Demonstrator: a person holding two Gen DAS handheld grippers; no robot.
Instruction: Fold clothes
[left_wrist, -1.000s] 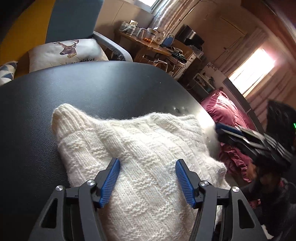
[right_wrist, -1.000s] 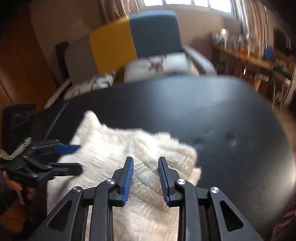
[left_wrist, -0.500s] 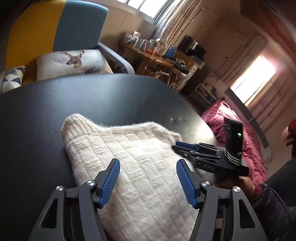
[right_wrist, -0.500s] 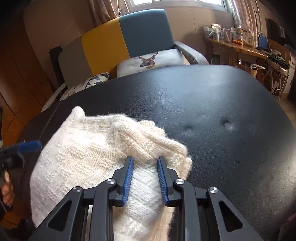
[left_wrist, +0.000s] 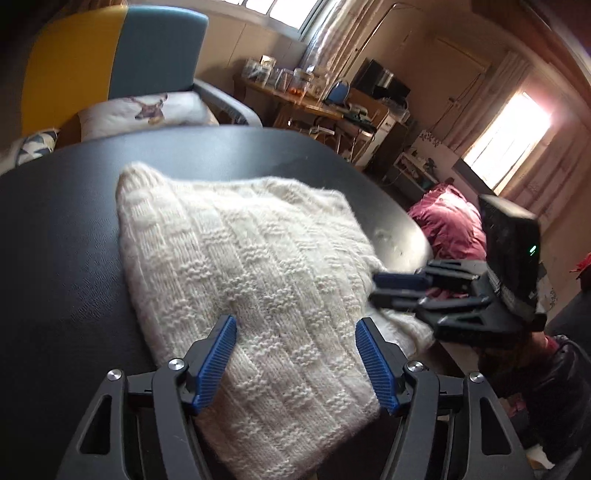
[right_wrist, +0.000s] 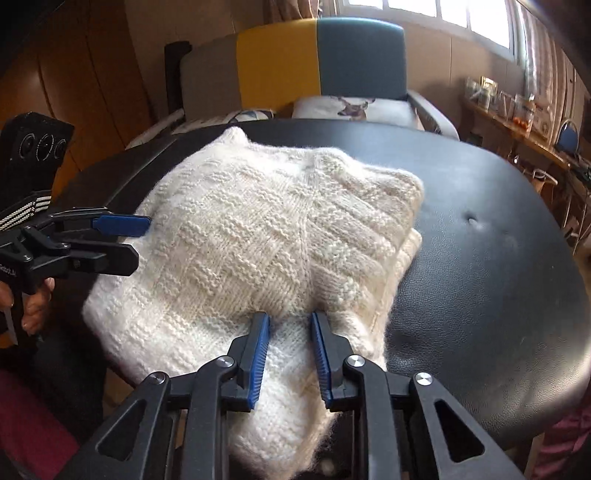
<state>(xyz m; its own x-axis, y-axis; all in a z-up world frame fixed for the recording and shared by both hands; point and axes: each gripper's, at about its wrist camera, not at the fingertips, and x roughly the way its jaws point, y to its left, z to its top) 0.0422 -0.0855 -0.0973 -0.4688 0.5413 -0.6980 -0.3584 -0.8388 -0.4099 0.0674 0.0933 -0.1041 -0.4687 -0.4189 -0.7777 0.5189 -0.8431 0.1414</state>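
A folded white knit sweater (left_wrist: 258, 266) lies on the black padded table (left_wrist: 55, 240). My left gripper (left_wrist: 294, 323) hovers over its near edge, jaws opening, with the knit lying under the gap and not pinched. In the right wrist view the left gripper (right_wrist: 142, 242) stands at the left edge of the sweater (right_wrist: 258, 229). My right gripper (right_wrist: 289, 316) is closing on a raised fold at the sweater's near right side, and creases run into the gap. The left wrist view shows the right gripper (left_wrist: 373, 290) at the sweater's right edge.
A yellow and blue armchair (right_wrist: 317, 62) with a deer cushion (left_wrist: 147, 109) stands behind the table (right_wrist: 480, 258). A wooden shelf (left_wrist: 314, 103) with jars is further back. Maroon bedding (left_wrist: 450, 218) lies past the table's right edge. A hand (right_wrist: 33, 306) holds the left gripper.
The right gripper has come in from the right onto the sweater's edge and its jaws have narrowed. The left gripper has shifted along the near edge and its jaws have widened slightly.
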